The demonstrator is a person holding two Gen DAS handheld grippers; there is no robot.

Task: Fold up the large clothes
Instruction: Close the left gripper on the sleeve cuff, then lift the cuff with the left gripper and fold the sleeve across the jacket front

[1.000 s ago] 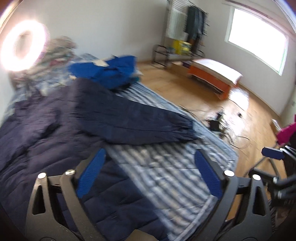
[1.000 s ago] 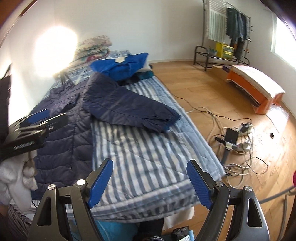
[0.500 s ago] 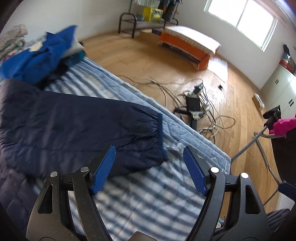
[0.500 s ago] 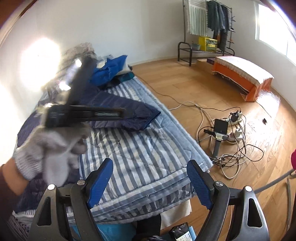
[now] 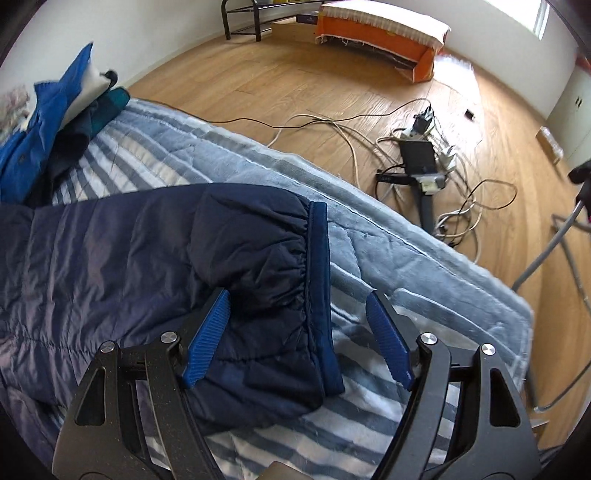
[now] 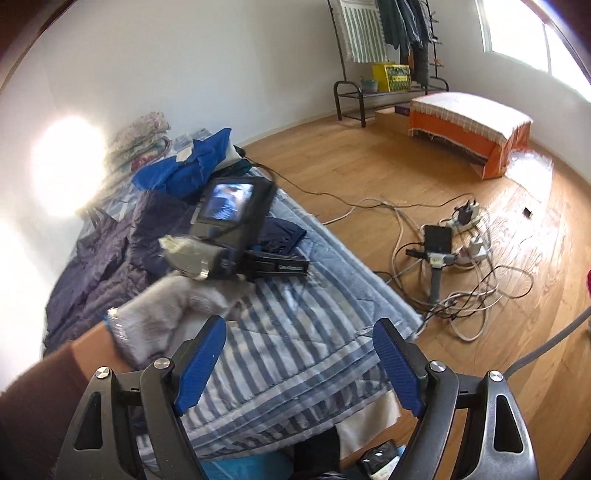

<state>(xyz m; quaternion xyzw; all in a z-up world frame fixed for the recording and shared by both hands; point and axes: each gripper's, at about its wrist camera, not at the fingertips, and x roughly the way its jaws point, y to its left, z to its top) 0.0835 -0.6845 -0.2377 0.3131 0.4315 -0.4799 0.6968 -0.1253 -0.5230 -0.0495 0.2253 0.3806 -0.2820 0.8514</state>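
Blue pads (image 5: 207, 334) of the left gripper (image 5: 299, 332) at the bottom of the left wrist view, spread wide after closing in a little moments ago. Between them, the elastic cuff (image 5: 319, 295) of a navy padded jacket (image 5: 110, 266); left pad resting against or just over the sleeve fabric, right pad clear of the cuff, above the striped blanket (image 5: 332, 435). No clamping on the cloth visible.

Sleeve stretching from lower centre to the left edge of that frame, flat on the blanket. Beyond it, upper left, a bright blue garment (image 5: 40, 140) heaped on other clothes. Farther off, right of centre, tangled cables (image 5: 436, 155) and a power strip on the wooden floor (image 5: 295, 74); at the top, an orange bench (image 5: 384, 33).

Right gripper (image 6: 299, 363) at the bottom of the right wrist view, jaws wide apart with nothing between them, hovering over the near corner of the same blanket (image 6: 295, 332). Just above, left of centre, a gloved hand (image 6: 173, 314) holding the left gripper's body (image 6: 232, 221) with its small lit screen. Behind that, jacket body (image 6: 103, 258) spread across the left of the frame, blue garment (image 6: 184, 170) past it, folded quilts (image 6: 140, 136) by the wall. Clothes rack (image 6: 388, 48) at the top right.
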